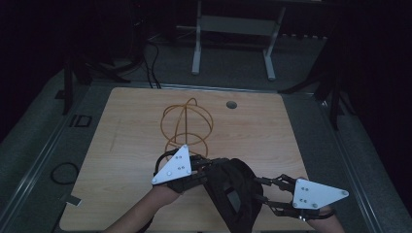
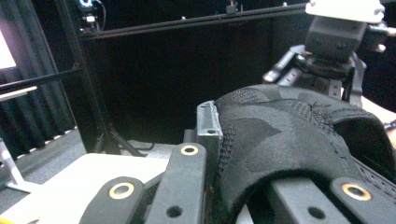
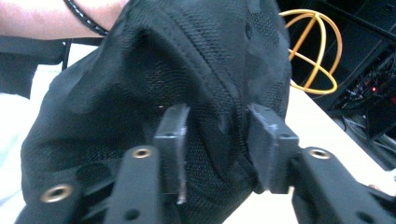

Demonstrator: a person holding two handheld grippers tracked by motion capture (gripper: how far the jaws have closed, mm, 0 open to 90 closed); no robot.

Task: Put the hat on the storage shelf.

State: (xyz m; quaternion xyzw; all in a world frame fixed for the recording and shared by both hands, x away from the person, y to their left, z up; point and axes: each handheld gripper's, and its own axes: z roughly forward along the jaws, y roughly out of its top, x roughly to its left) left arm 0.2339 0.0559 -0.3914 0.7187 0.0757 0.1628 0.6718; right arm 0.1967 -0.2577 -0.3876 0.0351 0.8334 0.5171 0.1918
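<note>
Two grippers, one floppy black mesh-fabric cap [image 1: 233, 191], and it hangs between them right at the near edge of the light wooden table [image 1: 131, 121]. So the whole thing comes down to who has which side.

Right gripper [image 1: 266, 194] comes in from the near right, pointing left at the cap. In the right gripper view its jaws stand apart with a fold of the cap's fabric bulging between them, near the seam. The pads look close to the cloth, but I honestly can't tell if they're biting it or just straddling it. I'd call it parted, not clamped.

Left gripper [image 1: 206, 167] is a bit farther and to the left, pointing right into the cap. In the left gripper view the fabric drapes over one jaw and runs down between the two, so it looks pinched on the cap's edge, though the actual contact is hidden under the cloth. My read is that it's holding.

So the cap lies across the gap, its long side running roughly near-to-far, left gripper on its left edge, right gripper on its right edge. Both are about equally near it.

Farther back, mid-table, sits an orange wire globe-shaped stand [image 1: 187, 124], well apart from the cap. If that's where the cap goes, the move is away from the person and slightly left.
</note>
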